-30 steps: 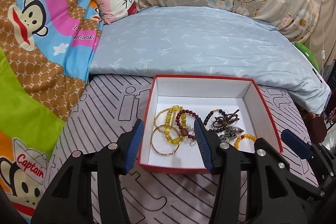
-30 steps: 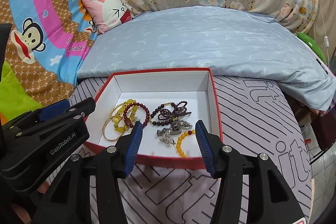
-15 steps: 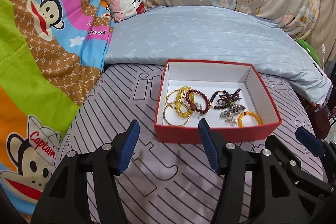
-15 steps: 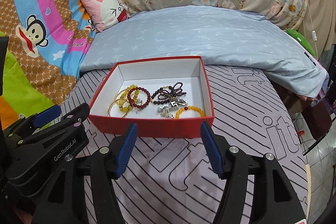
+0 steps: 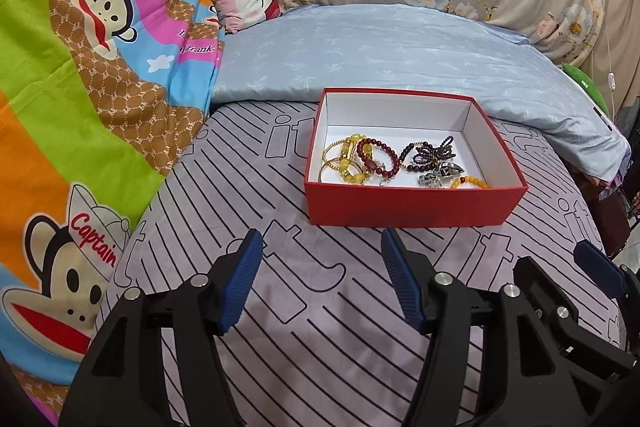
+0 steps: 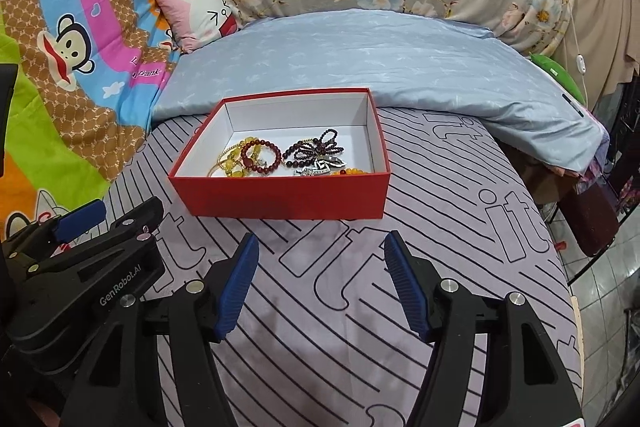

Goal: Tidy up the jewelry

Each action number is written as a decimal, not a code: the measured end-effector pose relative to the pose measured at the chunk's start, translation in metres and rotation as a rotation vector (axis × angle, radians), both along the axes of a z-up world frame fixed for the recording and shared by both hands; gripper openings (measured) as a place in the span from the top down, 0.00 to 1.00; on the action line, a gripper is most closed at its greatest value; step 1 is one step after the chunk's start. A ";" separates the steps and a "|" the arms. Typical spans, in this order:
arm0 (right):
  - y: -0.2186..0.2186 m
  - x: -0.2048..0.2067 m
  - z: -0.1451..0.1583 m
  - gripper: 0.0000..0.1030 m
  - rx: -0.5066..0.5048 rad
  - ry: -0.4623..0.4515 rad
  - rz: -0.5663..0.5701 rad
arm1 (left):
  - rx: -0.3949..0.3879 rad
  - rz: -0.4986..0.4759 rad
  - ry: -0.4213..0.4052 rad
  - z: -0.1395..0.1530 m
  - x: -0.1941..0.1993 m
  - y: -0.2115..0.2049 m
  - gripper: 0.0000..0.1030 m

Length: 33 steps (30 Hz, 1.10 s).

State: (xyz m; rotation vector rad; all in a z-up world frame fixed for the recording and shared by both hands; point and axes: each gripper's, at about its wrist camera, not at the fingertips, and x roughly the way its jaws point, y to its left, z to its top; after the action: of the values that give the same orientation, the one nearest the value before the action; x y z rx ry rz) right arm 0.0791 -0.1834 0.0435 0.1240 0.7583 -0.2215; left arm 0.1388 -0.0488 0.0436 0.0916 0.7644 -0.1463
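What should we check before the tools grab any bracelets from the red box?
1. Red box sits flat on the striped sheet: ok.
2. Box has no lid on: ok.
3. Left tool holds nothing, jaws opening: ok.
4. Right tool holds nothing, jaws opening: ok.
5. Bracelets lie apart: not ok, piled and overlapping.
6. Dark beads free of the silver piece: cannot tell.

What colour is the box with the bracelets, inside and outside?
The box is red outside and white inside, clearest in the left wrist view.
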 end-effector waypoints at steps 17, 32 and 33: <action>-0.005 -0.026 -0.004 0.26 -0.003 -0.011 -0.043 | 0.018 0.042 -0.004 -0.005 -0.025 0.008 0.16; 0.000 -0.026 -0.010 0.23 -0.014 0.006 -0.043 | 0.016 0.057 0.021 -0.014 -0.027 0.015 0.15; 0.001 -0.025 -0.010 0.23 -0.012 0.006 -0.042 | 0.015 0.057 0.021 -0.014 -0.026 0.015 0.15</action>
State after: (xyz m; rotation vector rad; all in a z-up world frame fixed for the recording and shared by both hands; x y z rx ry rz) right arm 0.0537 -0.1827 0.0338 0.1282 0.7606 -0.2665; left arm 0.1124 -0.0340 0.0301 0.0824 0.7886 -0.0870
